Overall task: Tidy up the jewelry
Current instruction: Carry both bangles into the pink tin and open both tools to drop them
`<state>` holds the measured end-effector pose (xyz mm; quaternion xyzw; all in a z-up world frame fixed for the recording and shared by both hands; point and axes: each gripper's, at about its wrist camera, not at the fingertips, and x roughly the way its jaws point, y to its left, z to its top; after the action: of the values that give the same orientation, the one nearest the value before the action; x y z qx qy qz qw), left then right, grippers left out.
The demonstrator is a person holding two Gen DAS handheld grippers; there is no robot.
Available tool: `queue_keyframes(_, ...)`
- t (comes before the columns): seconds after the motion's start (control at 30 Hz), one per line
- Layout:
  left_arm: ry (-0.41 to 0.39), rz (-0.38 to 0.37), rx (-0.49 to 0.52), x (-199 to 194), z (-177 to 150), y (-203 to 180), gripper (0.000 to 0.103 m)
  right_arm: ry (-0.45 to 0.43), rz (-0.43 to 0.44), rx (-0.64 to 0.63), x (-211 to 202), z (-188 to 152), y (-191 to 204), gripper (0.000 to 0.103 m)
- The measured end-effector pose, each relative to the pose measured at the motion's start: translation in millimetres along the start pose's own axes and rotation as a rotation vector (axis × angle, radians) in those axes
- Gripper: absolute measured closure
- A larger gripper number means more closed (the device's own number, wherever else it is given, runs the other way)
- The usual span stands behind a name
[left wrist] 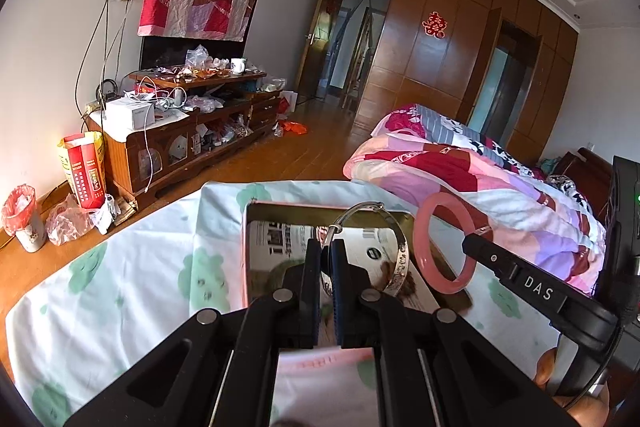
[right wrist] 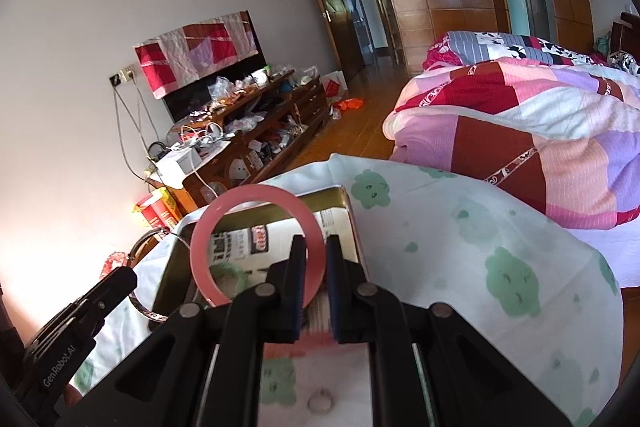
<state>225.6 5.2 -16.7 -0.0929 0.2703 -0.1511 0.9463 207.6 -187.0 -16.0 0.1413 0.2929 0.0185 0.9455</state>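
Small ring (right wrist: 319,400) below right claw (right wrist: 316,251) only

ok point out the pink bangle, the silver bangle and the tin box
pink bangle (right wrist: 208,227), right wrist view, upper left of its band
silver bangle (left wrist: 402,259), left wrist view, engraved right side of its band
tin box (left wrist: 245,247), left wrist view, its left wall

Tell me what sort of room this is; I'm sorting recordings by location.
Most likely a lived-in bedroom: a bed with a patchwork quilt, a wall of wooden wardrobe doors, and a cluttered TV cabinet against the wall.
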Motion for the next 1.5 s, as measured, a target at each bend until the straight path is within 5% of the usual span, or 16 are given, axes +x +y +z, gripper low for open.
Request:
queue_keyframes(0.57,0.132,0.080,-0.015,49,-5,7,0.099,0.065,-0.112,-0.107,53,-9,20,0.091)
queue_keyframes(0.93,0.184,0.109,-0.024,61,-8,9,0.099,0.093,-0.092,-0.097,61,-14,21,0.088)
queue_keyframes(1.2,0.189,0.150,-0.015,62,-8,8,0.099,0.032,-0.080,-0.092,48,-13,24,0.087)
queue_keyframes(1.27,0.191,0.161,-0.002,62,-8,6,0.098,0.013,-0.079,-0.087,45,-13,24,0.079)
queue_keyframes(1.3,0.192,0.168,0.003,62,-9,5,0.095,0.005,-0.080,-0.085,44,-12,24,0.075)
queue_keyframes(1.37,0.193,0.177,0.014,62,-8,3,0.080,-0.012,-0.087,-0.079,41,-12,23,0.047)
queue_keyframes(1.5,0.132,0.171,0.036,53,-7,-3,0.047,-0.068,-0.104,-0.085,32,-8,23,0.037)
